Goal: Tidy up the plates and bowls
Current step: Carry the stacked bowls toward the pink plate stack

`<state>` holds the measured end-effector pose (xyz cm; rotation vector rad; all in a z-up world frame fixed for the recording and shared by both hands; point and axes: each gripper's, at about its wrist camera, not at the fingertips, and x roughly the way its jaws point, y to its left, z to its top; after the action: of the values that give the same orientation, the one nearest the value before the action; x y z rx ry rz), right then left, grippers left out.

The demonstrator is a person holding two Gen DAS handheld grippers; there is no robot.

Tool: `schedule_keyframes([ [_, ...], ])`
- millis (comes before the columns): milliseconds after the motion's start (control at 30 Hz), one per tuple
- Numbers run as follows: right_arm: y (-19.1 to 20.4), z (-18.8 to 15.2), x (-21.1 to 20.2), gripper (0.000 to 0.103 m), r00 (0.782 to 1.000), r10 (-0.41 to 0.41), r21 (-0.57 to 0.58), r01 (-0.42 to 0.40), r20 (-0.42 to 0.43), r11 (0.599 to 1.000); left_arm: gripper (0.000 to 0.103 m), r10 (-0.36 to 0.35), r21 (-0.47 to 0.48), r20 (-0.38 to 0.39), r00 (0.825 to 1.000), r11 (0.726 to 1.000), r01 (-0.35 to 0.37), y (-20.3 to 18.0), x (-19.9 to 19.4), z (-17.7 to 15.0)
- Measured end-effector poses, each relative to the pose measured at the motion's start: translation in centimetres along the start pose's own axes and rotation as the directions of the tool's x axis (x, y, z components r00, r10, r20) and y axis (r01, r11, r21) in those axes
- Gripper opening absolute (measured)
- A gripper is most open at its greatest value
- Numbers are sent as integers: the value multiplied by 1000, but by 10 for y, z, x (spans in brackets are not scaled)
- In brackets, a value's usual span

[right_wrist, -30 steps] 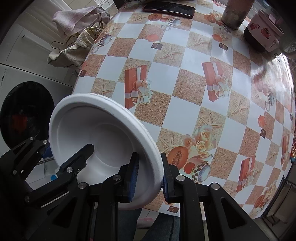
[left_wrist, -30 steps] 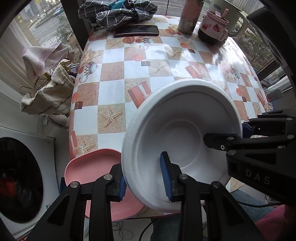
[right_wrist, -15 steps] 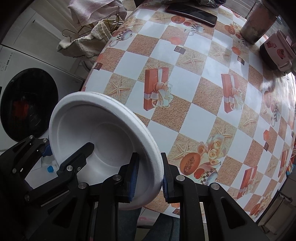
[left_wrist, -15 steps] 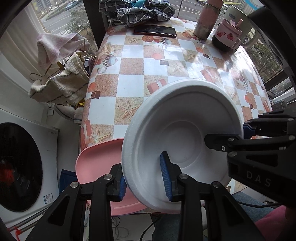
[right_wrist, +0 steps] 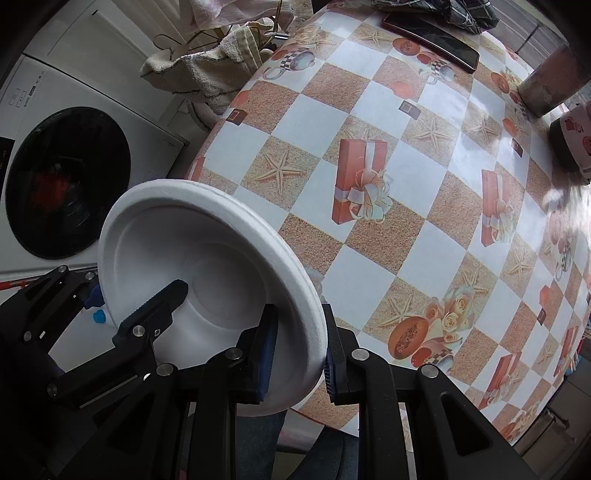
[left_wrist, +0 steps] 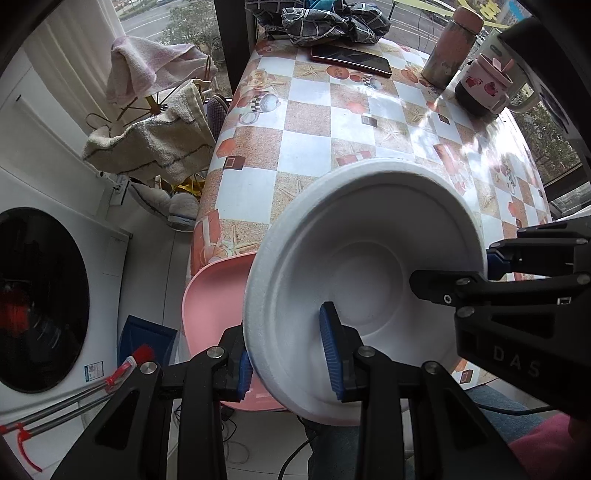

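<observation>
A white foam bowl [left_wrist: 365, 280] hangs tilted over the near left corner of the checked table [left_wrist: 314, 147], held by both grippers. My left gripper [left_wrist: 286, 362] is shut on its near rim, one blue pad inside and one outside. The right gripper [left_wrist: 491, 266] clamps the opposite rim. In the right wrist view the bowl [right_wrist: 192, 258] fills the lower left. There my right gripper [right_wrist: 300, 350] is shut on the rim, and the left gripper's fingers [right_wrist: 162, 306] reach into the bowl from the left.
A pink moulded seat or tray [left_wrist: 214, 302] sits below the table corner. At the far end are a phone [left_wrist: 351, 59], a crumpled cloth [left_wrist: 325, 18], a flask [left_wrist: 450, 48] and a mug [left_wrist: 484, 85]. At the left stand a washing machine [left_wrist: 44, 295] and towels [left_wrist: 147, 144].
Both grippers have carried the bowl leftward toward the table's near left corner while rolling slightly. More of the washing machine and floor shows now. Both grips are unchanged.
</observation>
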<state>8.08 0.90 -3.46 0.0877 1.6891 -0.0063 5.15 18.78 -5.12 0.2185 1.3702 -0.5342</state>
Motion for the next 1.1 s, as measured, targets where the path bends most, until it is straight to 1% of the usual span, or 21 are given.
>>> schedule_keyframes([
  [333,29,8,21,24,998,36,-65,-39,-48,997,36,43,-62,-47,998,997,-46,26,5,-17],
  [600,51,16,39,24,995,47,-122,-57,-83,991,36,57,-116,-85,995,991,-67,44,10,-28],
  [867,66,25,56,24,992,53,-142,-69,-111,987,36,63,-134,-118,991,988,-79,51,16,-35],
  [1100,68,29,68,24,989,60,-142,-79,-133,987,36,61,-146,-137,989,986,-81,54,21,-36],
])
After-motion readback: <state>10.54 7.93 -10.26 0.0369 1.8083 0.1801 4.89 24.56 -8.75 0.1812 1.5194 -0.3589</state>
